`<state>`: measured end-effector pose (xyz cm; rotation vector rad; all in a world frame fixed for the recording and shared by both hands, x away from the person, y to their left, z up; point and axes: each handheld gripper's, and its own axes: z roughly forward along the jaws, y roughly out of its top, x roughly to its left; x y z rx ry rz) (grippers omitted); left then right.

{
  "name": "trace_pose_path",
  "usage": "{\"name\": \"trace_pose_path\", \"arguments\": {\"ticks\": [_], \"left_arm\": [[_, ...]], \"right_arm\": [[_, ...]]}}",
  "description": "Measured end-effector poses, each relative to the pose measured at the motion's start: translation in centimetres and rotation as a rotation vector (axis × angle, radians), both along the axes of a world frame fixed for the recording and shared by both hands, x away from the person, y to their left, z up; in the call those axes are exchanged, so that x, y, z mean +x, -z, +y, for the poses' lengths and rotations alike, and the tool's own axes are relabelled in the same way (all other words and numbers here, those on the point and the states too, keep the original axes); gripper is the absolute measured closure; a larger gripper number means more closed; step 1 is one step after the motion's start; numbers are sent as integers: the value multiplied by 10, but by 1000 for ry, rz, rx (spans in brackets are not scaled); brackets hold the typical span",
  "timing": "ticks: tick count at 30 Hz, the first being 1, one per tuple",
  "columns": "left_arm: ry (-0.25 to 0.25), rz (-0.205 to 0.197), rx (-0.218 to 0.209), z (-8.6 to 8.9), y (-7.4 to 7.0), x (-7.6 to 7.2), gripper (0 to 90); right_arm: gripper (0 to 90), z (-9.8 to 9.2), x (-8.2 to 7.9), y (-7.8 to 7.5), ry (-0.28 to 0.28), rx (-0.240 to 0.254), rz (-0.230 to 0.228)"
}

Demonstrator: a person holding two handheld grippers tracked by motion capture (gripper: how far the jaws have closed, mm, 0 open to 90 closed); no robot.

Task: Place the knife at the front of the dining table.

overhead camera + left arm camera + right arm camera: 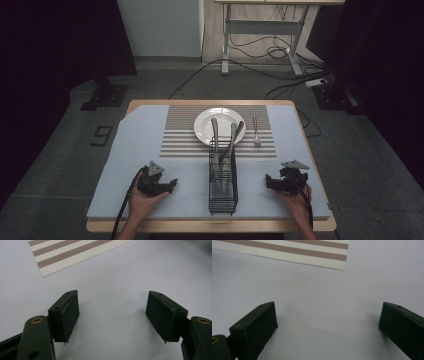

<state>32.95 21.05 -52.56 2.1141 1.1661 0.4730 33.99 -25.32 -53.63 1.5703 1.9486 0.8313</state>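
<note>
A black wire cutlery rack (pixel 223 187) stands in the middle of the table's near half, with several utensils (pixel 227 145) leaning in it. Behind it a white plate (pixel 207 122) lies on a striped placemat (pixel 180 140), and a fork (pixel 255 131) lies on the mat right of the plate. My left gripper (pixel 170 183) rests low at the rack's left, jaws wide open over bare blue-grey cloth (pixel 112 290), with nothing between them. My right gripper (pixel 270 182) rests at the rack's right, open too, with only cloth (pixel 324 302) between its jaws. The placemat's corner (pixel 75 252) lies ahead of the left jaws.
The blue-grey cloth (pixel 130 165) covers the wooden table (pixel 210 226). Beyond the table stand a desk frame (pixel 260 35) with cables on the floor and dark stands at both sides. The placemat's edge (pixel 312 255) lies ahead of the right jaws.
</note>
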Motion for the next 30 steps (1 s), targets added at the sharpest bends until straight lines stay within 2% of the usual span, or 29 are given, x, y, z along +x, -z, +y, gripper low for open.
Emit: {"name": "trace_pose_path", "arguments": {"ticks": [5,8,12,17,18,19,20,30], "left_arm": [[0,4,-16,0,-2,0,271],[16,-24,-19,-5,-11,-3,271],[31,-41,-48,-9,-22,-3,271],[40,-63,-54,-14,-35,1,272],[48,-70,-71,-16,-43,3,272],[48,-70,-71,-16,-43,3,273],[55,-78,-77,-19,-50,6,273],[79,-104,-120,-42,-85,21,281]], "right_arm": [[16,0,0,0,1,1,-1],[23,0,-1,0,2,2,-4],[31,0,-1,0,5,3,-6],[35,0,-1,0,8,4,-7],[35,0,-1,0,8,4,-7],[35,0,-1,0,8,4,-7],[35,0,-1,0,8,4,-7],[48,0,-1,0,4,4,-9]]}}
